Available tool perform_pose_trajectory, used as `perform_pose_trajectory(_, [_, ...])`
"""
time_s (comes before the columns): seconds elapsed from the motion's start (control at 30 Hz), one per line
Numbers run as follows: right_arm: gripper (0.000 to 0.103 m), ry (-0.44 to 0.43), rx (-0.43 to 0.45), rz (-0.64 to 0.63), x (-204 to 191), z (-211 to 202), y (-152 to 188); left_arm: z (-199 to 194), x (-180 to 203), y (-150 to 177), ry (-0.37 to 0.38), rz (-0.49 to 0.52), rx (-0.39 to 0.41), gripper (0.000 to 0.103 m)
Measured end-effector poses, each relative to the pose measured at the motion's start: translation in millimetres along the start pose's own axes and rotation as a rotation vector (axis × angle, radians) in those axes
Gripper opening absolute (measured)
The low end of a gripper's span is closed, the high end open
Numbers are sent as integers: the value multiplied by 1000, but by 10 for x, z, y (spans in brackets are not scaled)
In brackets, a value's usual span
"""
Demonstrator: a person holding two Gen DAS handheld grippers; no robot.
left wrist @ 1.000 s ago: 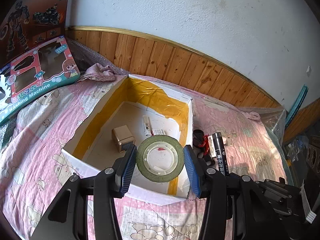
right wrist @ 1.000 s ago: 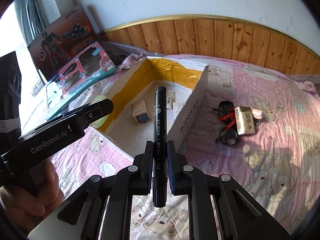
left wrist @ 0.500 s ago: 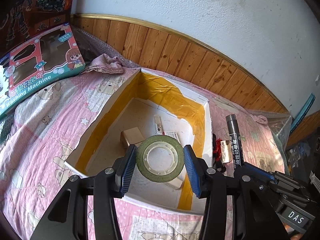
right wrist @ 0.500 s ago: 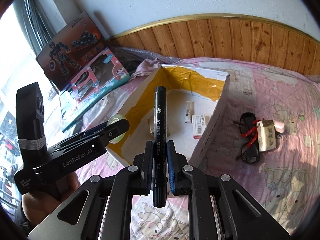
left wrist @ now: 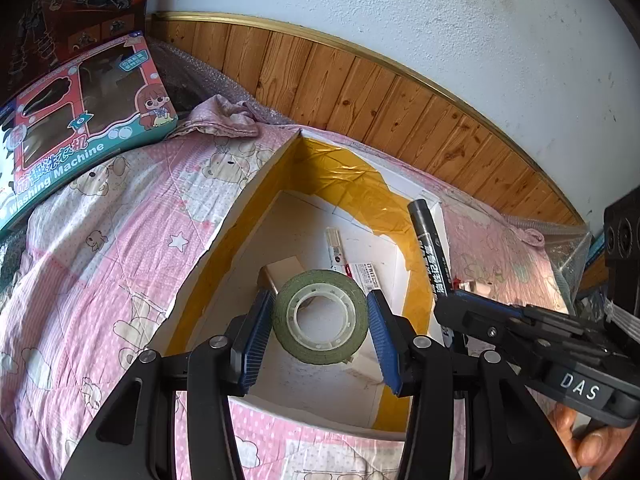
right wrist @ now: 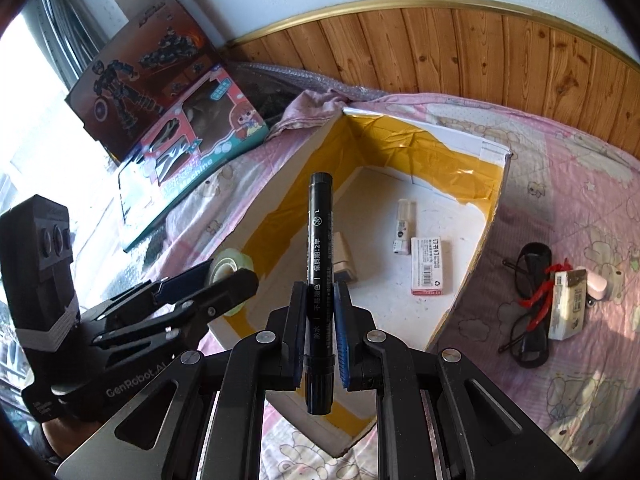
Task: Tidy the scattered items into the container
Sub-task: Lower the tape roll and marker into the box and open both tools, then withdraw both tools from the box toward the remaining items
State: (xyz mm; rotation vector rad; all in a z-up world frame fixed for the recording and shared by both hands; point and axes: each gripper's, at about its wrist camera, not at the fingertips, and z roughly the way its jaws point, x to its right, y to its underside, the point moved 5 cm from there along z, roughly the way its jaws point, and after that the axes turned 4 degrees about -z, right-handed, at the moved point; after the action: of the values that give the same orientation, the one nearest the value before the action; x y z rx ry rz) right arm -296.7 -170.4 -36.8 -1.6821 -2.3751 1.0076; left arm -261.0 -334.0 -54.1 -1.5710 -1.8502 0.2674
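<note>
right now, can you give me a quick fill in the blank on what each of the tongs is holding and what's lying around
1. The left tongs grip a roll of ____.
2. The right tongs are shut on a black ____.
3. Both are held over the open ____, which already holds a few small things.
4. A pair of glasses lies on the pink ____, outside the box.

Missing words: tape; marker; box; bedspread

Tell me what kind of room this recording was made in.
Probably a bedroom at home: the box sits on a pink cartoon quilt, toy boxes lean by wood wall panelling.
</note>
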Motion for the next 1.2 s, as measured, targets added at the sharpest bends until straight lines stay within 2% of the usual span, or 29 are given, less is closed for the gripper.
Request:
perform_pose_trajectory(0.4, [14, 13, -101, 13, 200, 538, -372, 362, 103, 181, -15, 80, -122, 49])
perform_pose_trajectory(0.8, [15, 35, -168, -17, 243, 947, -589, 551, 134, 194, -53, 114, -154, 49])
perform_pose_trajectory(0.87, [19, 41, -156, -4, 275, 960, -626, 583, 108, 186, -70, 109, -158, 50])
perform_pose_trajectory(0.93, [27, 43, -139, 2, 296, 923, -643, 597, 74, 184, -69, 89, -167, 56])
perform_pose_trajectory(0.97, [27, 51, -125, 0, 304, 885, -645, 589, 67, 181, -64, 83, -167, 59])
perform_pose_trajectory(1.07, [27, 49, -91, -19, 281, 737, -627, 545, 62, 178, -58, 85, -160, 59])
perform_pose_trajectory(1.2, [27, -34, -29, 9, 252, 437, -526, 463, 22, 170, -60, 60, -152, 59])
